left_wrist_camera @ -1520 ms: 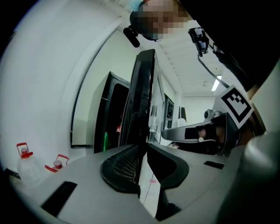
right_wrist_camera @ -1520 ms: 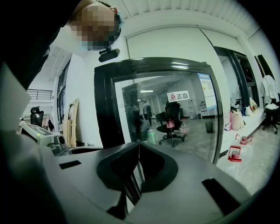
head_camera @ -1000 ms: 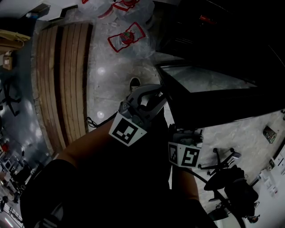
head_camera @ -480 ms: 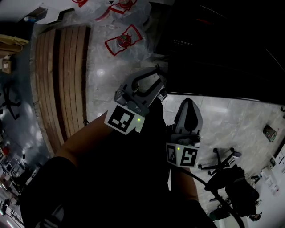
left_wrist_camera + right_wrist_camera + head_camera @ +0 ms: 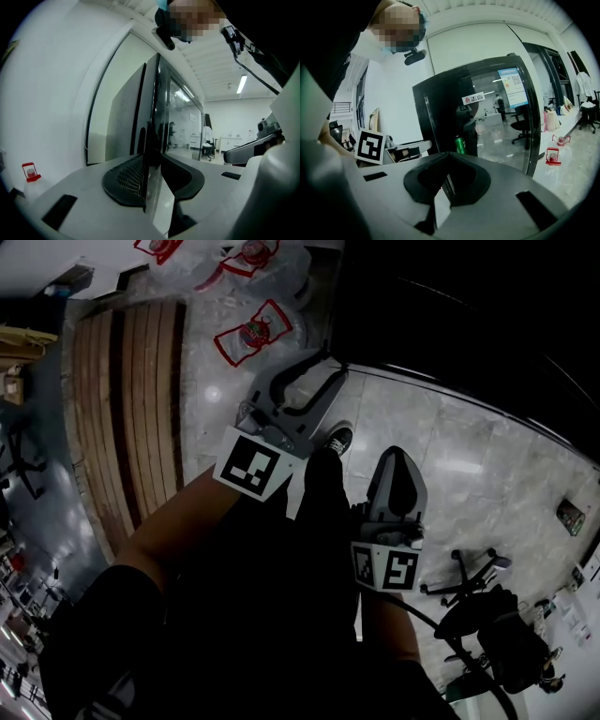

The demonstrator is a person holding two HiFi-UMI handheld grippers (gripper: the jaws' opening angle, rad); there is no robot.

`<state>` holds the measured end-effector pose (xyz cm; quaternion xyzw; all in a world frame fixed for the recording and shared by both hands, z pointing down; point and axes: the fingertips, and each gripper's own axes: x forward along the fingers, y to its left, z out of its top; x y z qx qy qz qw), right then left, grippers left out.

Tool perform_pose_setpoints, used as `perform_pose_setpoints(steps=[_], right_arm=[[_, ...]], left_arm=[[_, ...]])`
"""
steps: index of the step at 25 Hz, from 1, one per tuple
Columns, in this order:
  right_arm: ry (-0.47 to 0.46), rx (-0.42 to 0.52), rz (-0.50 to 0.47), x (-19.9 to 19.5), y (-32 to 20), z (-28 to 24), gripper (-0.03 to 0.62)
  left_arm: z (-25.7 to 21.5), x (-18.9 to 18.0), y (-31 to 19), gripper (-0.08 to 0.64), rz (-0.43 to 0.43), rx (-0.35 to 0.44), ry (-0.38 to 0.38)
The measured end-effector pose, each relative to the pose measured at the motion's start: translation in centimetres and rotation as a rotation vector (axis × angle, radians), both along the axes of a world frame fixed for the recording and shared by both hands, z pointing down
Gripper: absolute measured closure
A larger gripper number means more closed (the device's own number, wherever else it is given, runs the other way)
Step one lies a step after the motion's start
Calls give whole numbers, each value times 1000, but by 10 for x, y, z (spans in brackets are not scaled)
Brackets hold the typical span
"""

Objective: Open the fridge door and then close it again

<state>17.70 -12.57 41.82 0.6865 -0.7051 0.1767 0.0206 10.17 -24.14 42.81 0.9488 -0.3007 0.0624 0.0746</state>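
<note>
Though seemingly done shutting the fridge door again, needs only to free the left gripper, jaws opening around the door edge; right gripper closed, empty.

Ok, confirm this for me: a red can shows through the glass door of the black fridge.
Not quite: the colour is wrong. The can showing through the glass door of the black fridge is green, not red. The right gripper view shows it.
</note>
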Motion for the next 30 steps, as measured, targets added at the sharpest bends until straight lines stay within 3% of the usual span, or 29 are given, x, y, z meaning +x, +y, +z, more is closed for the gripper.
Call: perform_pose_setpoints(steps=[7,15,21,26,30], right_arm=[[1,15,-14,-7,-4,1,577],[22,48,-30,-16,0,-21,577],[49,102,-73,-27,-5,-62,577],[79,145,-129,-44,-8,-101,577],[119,133,-171,-54,-7,-126,577]], left_arm=[[3,-2,2,453,8,73,-51],[-14,-19,21,495,-76,109,-99],[-57,-22,53,551,-51,104,-73],[-106,-14,75,552,9,148,-50],[-143,-13,88,554,7,151,-33]])
